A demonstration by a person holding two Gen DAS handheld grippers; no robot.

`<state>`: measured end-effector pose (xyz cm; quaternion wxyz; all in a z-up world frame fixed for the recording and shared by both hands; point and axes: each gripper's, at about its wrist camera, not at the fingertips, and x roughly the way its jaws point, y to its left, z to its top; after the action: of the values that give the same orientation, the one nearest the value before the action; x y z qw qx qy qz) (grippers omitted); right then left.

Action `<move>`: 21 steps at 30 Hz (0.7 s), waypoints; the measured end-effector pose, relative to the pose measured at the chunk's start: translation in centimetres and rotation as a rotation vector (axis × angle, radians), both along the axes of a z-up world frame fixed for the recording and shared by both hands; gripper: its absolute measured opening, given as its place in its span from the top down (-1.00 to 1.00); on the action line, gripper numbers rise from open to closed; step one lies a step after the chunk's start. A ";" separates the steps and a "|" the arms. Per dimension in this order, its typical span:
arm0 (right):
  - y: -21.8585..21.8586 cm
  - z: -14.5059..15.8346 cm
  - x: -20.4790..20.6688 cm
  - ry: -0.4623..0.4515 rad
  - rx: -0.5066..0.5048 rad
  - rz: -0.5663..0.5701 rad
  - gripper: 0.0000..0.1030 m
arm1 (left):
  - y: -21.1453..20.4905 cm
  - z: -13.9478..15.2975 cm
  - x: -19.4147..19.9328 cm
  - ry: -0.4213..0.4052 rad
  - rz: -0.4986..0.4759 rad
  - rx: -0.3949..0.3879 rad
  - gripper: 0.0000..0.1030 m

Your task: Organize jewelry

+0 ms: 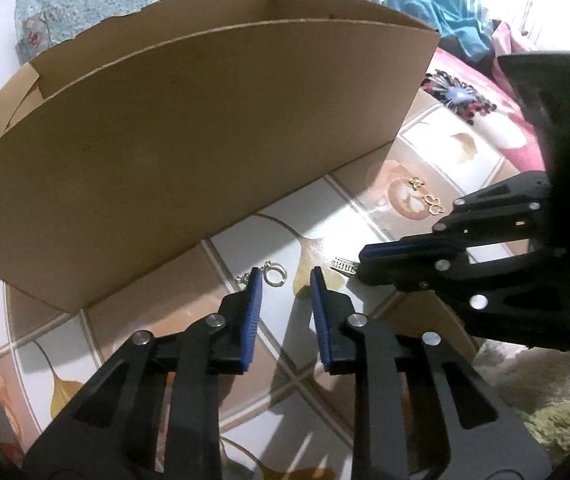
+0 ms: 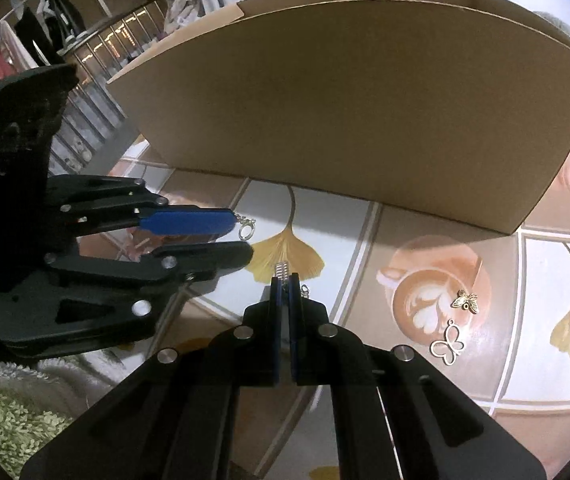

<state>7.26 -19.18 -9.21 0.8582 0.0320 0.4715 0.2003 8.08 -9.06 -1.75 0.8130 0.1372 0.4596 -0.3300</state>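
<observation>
Right tool pinches my thin, light, slippery silver charm by its end, while left tool stands partly spread beside the ring.

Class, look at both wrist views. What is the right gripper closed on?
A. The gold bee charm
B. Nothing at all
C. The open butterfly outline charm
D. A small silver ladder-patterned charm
D: in the right wrist view the right gripper has its jaws shut on the silver ladder-patterned charm, whose end sticks out past the tips, while the bee charm and butterfly charm lie loose on the tablecloth.
</observation>
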 end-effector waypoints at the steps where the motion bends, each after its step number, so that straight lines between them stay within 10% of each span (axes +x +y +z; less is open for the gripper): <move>1: -0.1 -0.1 0.0 0.000 0.003 0.000 0.93 | 0.0 0.0 0.1 -0.007 0.000 0.002 0.57; 21: -2.3 0.3 -1.0 -0.005 0.025 -0.004 0.93 | -0.1 0.1 0.2 -0.038 -0.011 0.028 0.81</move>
<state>6.30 -21.51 -8.89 0.8594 0.0432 0.4667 0.2044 8.29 -9.15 -1.61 0.8178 0.1573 0.4481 -0.3251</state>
